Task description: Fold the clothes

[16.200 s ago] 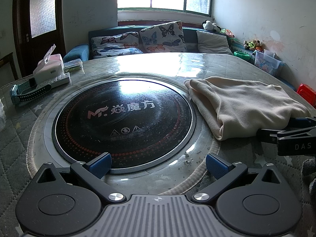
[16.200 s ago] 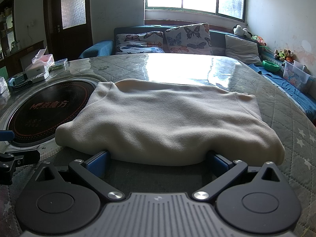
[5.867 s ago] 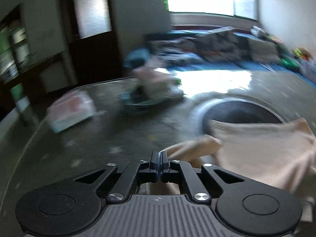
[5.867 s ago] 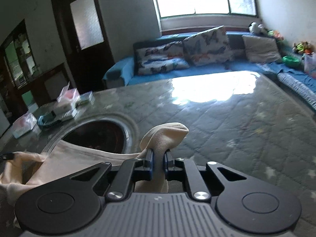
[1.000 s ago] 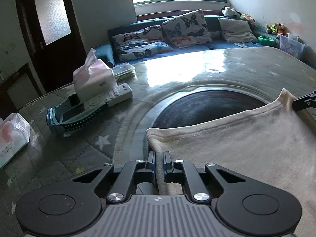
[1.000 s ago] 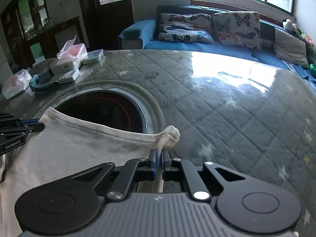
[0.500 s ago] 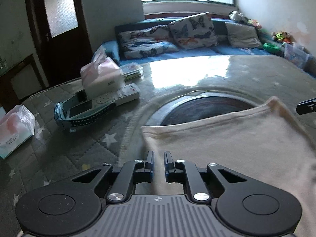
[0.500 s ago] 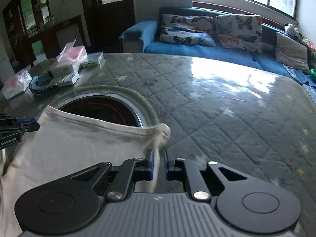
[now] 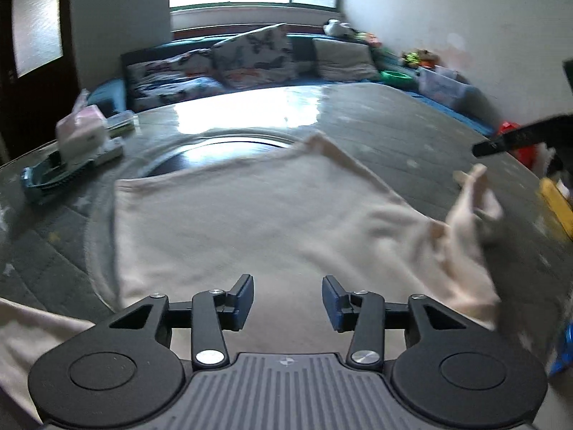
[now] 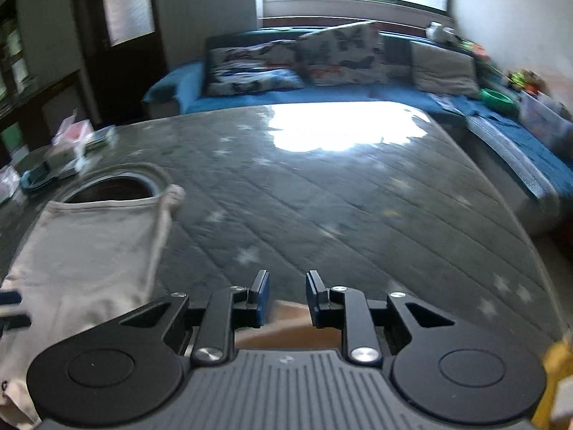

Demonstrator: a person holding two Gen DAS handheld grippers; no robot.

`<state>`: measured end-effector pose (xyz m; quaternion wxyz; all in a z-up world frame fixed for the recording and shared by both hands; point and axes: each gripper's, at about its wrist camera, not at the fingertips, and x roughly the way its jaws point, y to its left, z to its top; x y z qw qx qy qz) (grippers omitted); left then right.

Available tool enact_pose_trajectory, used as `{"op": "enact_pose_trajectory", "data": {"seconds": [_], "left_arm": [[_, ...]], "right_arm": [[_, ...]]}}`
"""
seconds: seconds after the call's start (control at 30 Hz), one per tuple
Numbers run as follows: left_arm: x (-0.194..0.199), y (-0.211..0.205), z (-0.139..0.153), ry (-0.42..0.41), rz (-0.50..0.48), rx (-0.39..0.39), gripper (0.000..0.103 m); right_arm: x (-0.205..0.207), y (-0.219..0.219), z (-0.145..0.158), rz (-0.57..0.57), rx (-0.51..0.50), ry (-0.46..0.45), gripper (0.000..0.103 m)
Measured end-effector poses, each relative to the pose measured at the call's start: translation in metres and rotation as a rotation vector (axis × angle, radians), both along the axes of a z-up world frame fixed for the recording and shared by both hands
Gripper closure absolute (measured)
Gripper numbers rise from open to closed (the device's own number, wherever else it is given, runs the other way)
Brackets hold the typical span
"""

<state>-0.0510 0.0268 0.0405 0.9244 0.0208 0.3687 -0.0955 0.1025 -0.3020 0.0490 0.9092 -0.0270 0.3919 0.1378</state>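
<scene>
A cream garment (image 9: 250, 222) lies spread flat on the quilted table (image 10: 358, 215), its far hem overlapping the round black cooktop (image 9: 222, 148), its long axis running away from the cameras. Open tabletop stretches to its right, up to the table's curved edge. The left gripper (image 9: 288, 302) and right gripper (image 10: 284, 295) have just been opening; both jaws stand parted, gripping nothing

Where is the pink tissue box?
In the left wrist view, the pink tissue box sits at the table's far left, beyond the cream garment, beside the teal tray.
</scene>
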Motion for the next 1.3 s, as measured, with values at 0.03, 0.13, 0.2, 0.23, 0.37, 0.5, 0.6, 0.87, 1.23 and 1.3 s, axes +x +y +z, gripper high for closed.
{"op": "enact_pose_trajectory", "data": {"seconds": [0.03, 0.13, 0.2, 0.23, 0.37, 0.5, 0.6, 0.87, 1.23, 1.3], "left_arm": [[-0.005, -0.004, -0.001, -0.002, -0.011, 0.003, 0.052], [-0.016, -0.015, -0.006, -0.005, -0.032, 0.017, 0.050], [-0.019, -0.019, -0.010, 0.001, -0.033, 0.027, 0.050], [-0.020, -0.020, -0.012, 0.006, -0.032, 0.027, 0.049], [-0.024, -0.021, -0.014, -0.007, -0.032, 0.042, 0.047], [-0.026, -0.021, -0.015, -0.011, -0.034, 0.049, 0.045], [-0.026, -0.022, -0.016, -0.011, -0.034, 0.047, 0.044], [-0.027, -0.023, -0.017, -0.018, -0.040, 0.051, 0.040], [-0.029, -0.024, -0.019, -0.029, -0.049, 0.057, 0.039], [-0.029, -0.024, -0.019, -0.030, -0.051, 0.058, 0.038]], "right_arm": [[-0.003, -0.007, -0.001, -0.017, 0.005, 0.001, 0.081], [-0.005, -0.021, -0.003, -0.053, 0.034, -0.003, 0.081], [-0.004, -0.027, -0.006, -0.071, 0.045, -0.003, 0.080], [-0.002, -0.028, -0.008, -0.081, 0.049, -0.001, 0.080], [0.009, -0.036, -0.020, -0.131, 0.094, 0.041, 0.077], [0.017, -0.037, -0.032, -0.168, 0.108, 0.078, 0.077], [0.020, -0.038, -0.036, -0.197, 0.101, 0.087, 0.077], [0.022, -0.046, -0.041, -0.238, 0.135, 0.129, 0.076], [0.011, -0.035, -0.004, -0.174, 0.179, 0.028, 0.098], [0.005, -0.031, 0.009, -0.151, 0.177, -0.019, 0.098]]}}
